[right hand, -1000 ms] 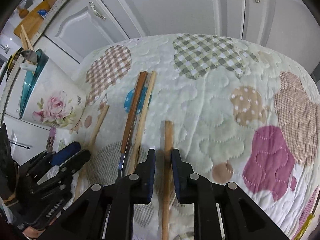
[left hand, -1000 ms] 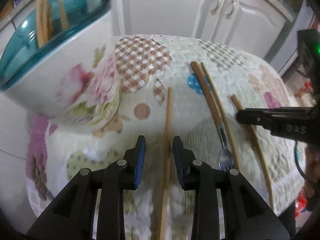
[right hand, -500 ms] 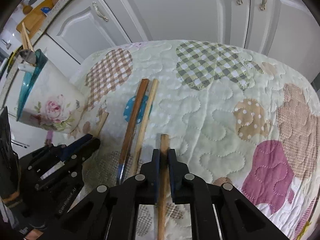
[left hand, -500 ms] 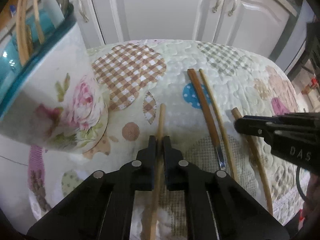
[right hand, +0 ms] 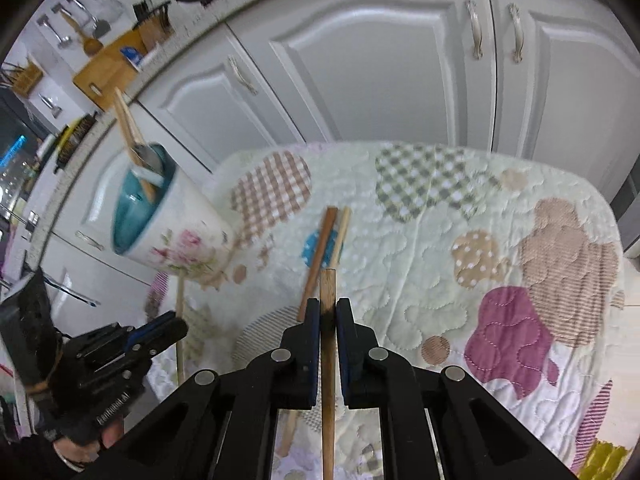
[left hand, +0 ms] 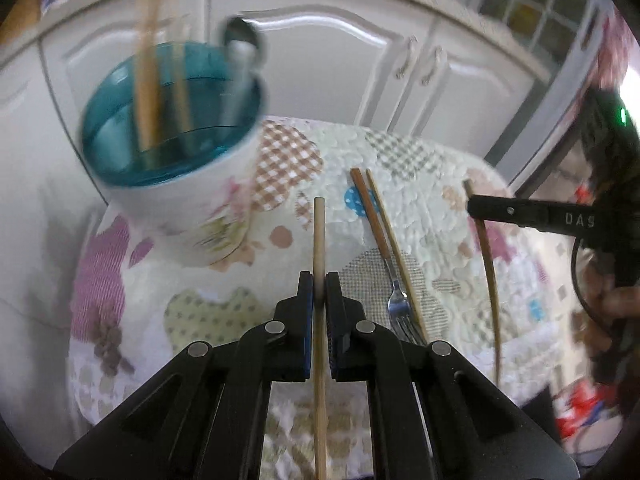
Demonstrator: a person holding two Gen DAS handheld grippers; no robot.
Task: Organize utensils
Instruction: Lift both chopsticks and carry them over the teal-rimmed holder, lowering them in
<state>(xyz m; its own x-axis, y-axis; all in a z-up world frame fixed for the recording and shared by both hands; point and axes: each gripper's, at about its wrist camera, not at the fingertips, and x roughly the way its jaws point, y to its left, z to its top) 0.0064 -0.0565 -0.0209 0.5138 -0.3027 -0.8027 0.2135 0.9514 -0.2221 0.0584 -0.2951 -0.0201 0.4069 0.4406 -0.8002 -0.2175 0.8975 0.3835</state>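
Two grippers each clamp one chopstick above the quilted desk (right hand: 440,240): the left gripper (left hand: 319,300) a pale chopstick (left hand: 319,240), the right gripper (right hand: 328,312) a brown chopstick (right hand: 328,288). One fork (left hand: 394,304) and one more chopstick (left hand: 390,240) lie between; one floral holder (left hand: 176,168) stands far left.

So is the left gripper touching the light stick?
Touching. The left wrist view shows the left gripper with both jaws pressed against the light stick, no gap.
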